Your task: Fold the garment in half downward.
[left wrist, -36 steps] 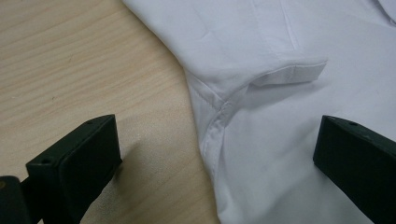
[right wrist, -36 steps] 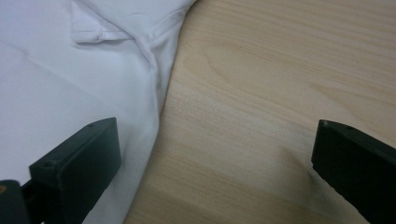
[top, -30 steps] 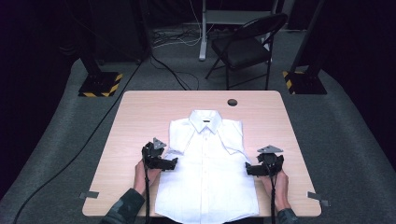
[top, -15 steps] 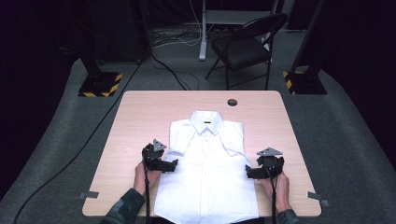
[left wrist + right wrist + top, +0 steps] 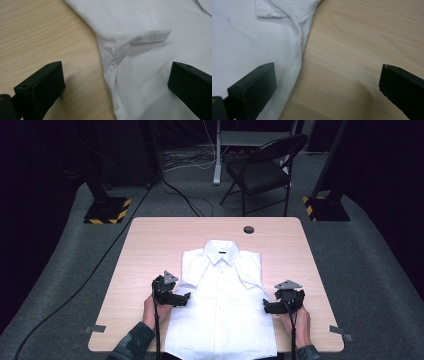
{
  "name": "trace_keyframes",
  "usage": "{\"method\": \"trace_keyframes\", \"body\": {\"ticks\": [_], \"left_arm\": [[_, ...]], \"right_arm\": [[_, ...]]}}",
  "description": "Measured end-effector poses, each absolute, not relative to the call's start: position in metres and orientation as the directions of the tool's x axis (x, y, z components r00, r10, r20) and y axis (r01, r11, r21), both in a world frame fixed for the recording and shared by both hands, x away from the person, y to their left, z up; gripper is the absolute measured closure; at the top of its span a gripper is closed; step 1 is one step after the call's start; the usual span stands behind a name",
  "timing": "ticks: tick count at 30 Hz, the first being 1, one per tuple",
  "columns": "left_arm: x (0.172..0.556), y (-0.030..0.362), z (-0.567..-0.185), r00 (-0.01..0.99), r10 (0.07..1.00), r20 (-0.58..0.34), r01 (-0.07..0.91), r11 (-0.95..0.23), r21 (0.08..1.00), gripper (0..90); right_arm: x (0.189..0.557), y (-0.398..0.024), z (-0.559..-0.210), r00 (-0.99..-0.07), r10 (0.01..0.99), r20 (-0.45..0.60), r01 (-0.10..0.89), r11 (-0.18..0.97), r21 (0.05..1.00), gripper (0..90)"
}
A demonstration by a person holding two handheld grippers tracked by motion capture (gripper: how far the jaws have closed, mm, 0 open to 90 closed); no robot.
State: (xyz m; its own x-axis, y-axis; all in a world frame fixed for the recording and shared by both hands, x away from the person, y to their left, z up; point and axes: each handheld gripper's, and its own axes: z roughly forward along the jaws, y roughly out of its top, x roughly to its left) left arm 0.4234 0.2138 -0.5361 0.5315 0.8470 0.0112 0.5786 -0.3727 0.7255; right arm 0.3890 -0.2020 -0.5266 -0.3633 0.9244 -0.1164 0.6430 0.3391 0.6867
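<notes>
While the high view shows the white shirt (image 5: 222, 305) whole, lying face up and buttoned at the middle of the wooden table (image 5: 150, 240) with its collar (image 5: 220, 251) away from the person and its hem at the near edge, the two gripper views give only its side seams. From above, the left gripper (image 5: 181, 297) sits at the shirt's left edge below the folded-in short sleeve, and the right gripper (image 5: 270, 306) sits at the right edge at about the same level; how far the jaws stand apart is hard to read there. The left gripper view settles it: jaws wide apart, one over bare wood and one over cloth, with the side seam and the sleeve cuff (image 5: 152, 35) between and beyond them, nothing clamped. The right gripper view shows the mirror case: jaws equally wide, one over the shirt, the other over bare table, the seam running between them, nothing held. Table surface is pale wood grain with a dark round grommet (image 5: 248, 229) near the far edge and tape tabs at both near corners. Beyond it, grey carpet, a black folding chair (image 5: 265, 170), trailing cables, and stand bases marked with yellow-black hazard stripes (image 5: 107, 210).
</notes>
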Motion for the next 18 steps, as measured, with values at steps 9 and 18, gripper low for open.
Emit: {"method": "trace_keyframes", "body": {"ticks": [9, 18], "left_arm": [[0.420, 0.213, -0.536, 0.535, 0.845, 0.009, 0.576, -0.373, 0.727, 0.1], [0.417, 0.213, -0.536, 0.539, 0.842, 0.012, 0.575, -0.378, 0.726, 0.1]], "right_arm": [[0.383, -0.202, -0.526, -0.370, 0.921, -0.123, 0.642, 0.350, 0.682, 0.3], [0.378, -0.203, -0.527, -0.372, 0.920, -0.121, 0.641, 0.349, 0.683, 0.3]]}}
